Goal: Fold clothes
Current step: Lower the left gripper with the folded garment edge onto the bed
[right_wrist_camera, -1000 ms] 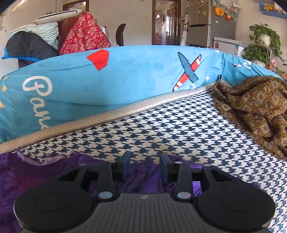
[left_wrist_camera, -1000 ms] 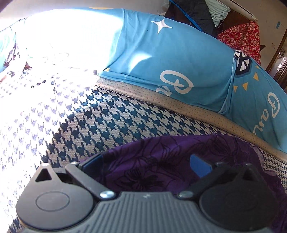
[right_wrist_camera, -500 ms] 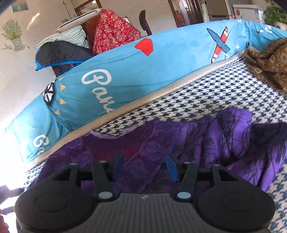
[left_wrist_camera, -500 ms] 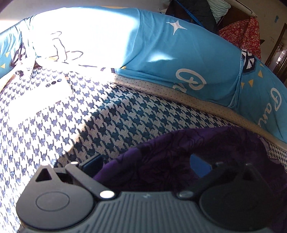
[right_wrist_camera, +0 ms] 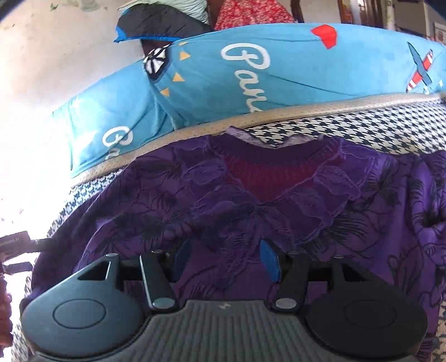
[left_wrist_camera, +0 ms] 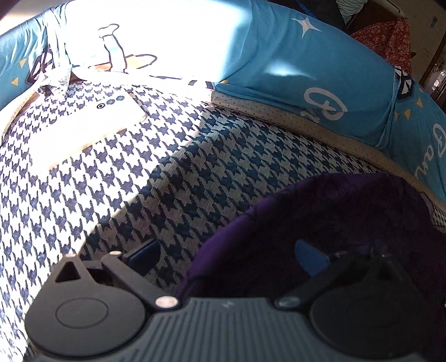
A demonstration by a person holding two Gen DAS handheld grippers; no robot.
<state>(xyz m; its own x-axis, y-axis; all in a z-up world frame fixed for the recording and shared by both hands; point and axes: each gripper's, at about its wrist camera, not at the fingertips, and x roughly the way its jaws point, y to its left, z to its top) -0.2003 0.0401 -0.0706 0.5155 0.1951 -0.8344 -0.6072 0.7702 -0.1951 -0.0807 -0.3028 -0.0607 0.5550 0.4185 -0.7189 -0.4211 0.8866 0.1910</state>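
Observation:
A purple floral garment (right_wrist_camera: 278,211) lies spread on the houndstooth bed cover (right_wrist_camera: 362,125), its ruffled neckline (right_wrist_camera: 267,172) facing the blue bolster. My right gripper (right_wrist_camera: 225,256) hovers just above its middle, open, with the cloth below the blue pads (right_wrist_camera: 269,259). In the left wrist view the same purple garment (left_wrist_camera: 348,217) fills the lower right in shadow. My left gripper (left_wrist_camera: 227,253) is open wide at the garment's left edge. Its right pad (left_wrist_camera: 309,256) is over the cloth and its left pad (left_wrist_camera: 145,250) over the bare houndstooth cover (left_wrist_camera: 195,172).
A white phone (left_wrist_camera: 83,131) lies on the cover at the sunlit left. Blue printed bolsters (left_wrist_camera: 320,69) line the far side of the bed, behind a beige dotted border (left_wrist_camera: 320,125). Dark and red cloths (right_wrist_camera: 167,19) are piled beyond them.
The left view has swung left, showing the phone, and the garment now sits at its right. The right gripper turned left over the garment, its fingers widened, and the brown cloth left view.

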